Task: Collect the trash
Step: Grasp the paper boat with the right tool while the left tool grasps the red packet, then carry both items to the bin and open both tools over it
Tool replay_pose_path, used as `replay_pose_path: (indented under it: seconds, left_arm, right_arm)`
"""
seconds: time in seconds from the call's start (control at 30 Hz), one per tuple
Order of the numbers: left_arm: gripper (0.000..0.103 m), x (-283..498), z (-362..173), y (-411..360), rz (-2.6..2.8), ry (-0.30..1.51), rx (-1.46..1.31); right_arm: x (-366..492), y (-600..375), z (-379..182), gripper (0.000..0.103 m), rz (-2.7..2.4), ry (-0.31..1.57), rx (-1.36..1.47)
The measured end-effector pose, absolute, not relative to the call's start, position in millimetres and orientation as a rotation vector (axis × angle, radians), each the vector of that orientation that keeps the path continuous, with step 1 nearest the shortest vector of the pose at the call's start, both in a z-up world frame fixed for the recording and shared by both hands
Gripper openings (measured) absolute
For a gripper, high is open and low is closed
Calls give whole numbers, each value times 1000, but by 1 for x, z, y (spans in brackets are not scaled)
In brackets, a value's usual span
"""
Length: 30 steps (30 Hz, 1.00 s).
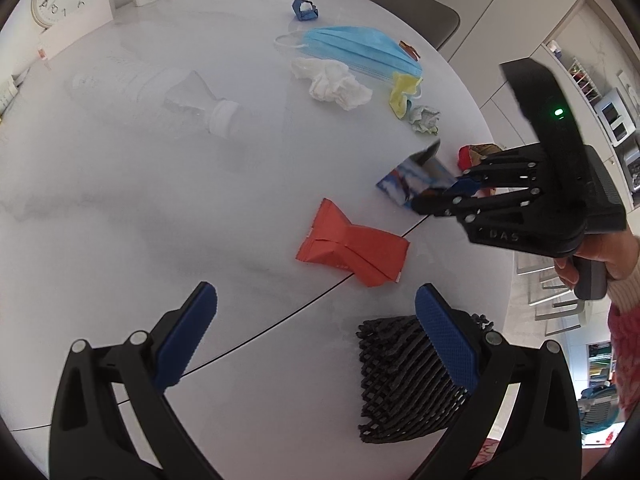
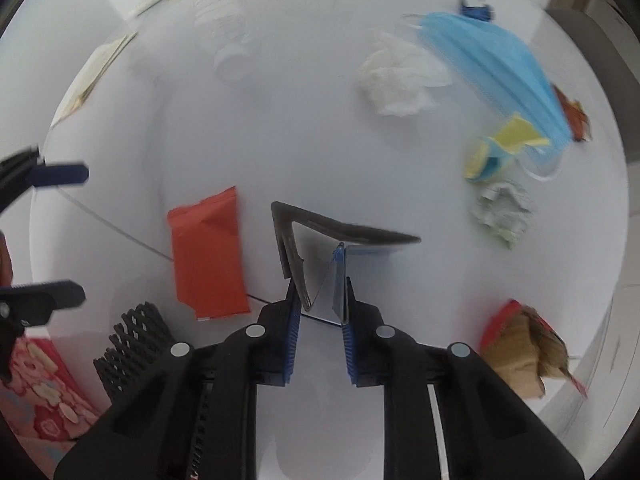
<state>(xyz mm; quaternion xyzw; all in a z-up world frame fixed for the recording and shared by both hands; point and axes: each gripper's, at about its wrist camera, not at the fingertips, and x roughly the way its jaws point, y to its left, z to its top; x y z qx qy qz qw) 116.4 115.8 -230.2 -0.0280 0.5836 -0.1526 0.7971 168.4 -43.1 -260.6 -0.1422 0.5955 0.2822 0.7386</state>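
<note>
Between the right tongs (image 2: 320,316), clamped on the folded wrapper (image 2: 320,264), grip should be kept until lifted to the mesh bin (image 2: 134,348); left tongs (image 1: 316,332) stand wide, empty.

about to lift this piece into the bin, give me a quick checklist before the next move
1. Right gripper shut on the foil wrapper: ok.
2. Wrapper off the white table: cannot tell.
3. Left gripper open and empty: ok.
4. Black mesh basket at the near table edge, beside the left gripper: ok.
5. Orange packet outside the right gripper's fingers: ok.
6. Blue face mask and crumpled tissue not yet collected: not ok.
</note>
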Motion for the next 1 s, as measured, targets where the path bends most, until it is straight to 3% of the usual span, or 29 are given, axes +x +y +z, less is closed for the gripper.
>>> replay_pose_path:
  seconds: [0.4, 0.47, 0.53, 0.57, 0.63, 0.73, 0.83, 1.0]
  left_arm:
    - [95, 154, -268, 81, -80, 1441, -312]
    - [88, 158, -279, 81, -20, 1486, -390]
    - [73, 162, -290, 80, 36, 1532, -467]
    - [72, 163, -289, 79, 64, 1524, -485]
    - [54, 167, -286, 74, 88, 1516, -478]
    - [40, 173, -283, 65, 104, 1507, -426]
    - [33, 172, -278, 61, 105, 1496, -417]
    - [31, 163, -249, 50, 71, 1449, -338]
  right_arm:
    - [131, -118, -197, 19, 425, 1131, 48]
    - [120, -128, -188, 19, 417, 1113, 85]
    - [109, -138, -179, 19, 406, 1096, 102]
    - [104, -143, -177, 19, 403, 1091, 108]
    - [92, -154, -172, 19, 385, 1078, 126]
    - [75, -169, -170, 19, 356, 1075, 156]
    - [59, -182, -169, 19, 330, 1073, 182]
    - [32, -202, -164, 19, 293, 1053, 200]
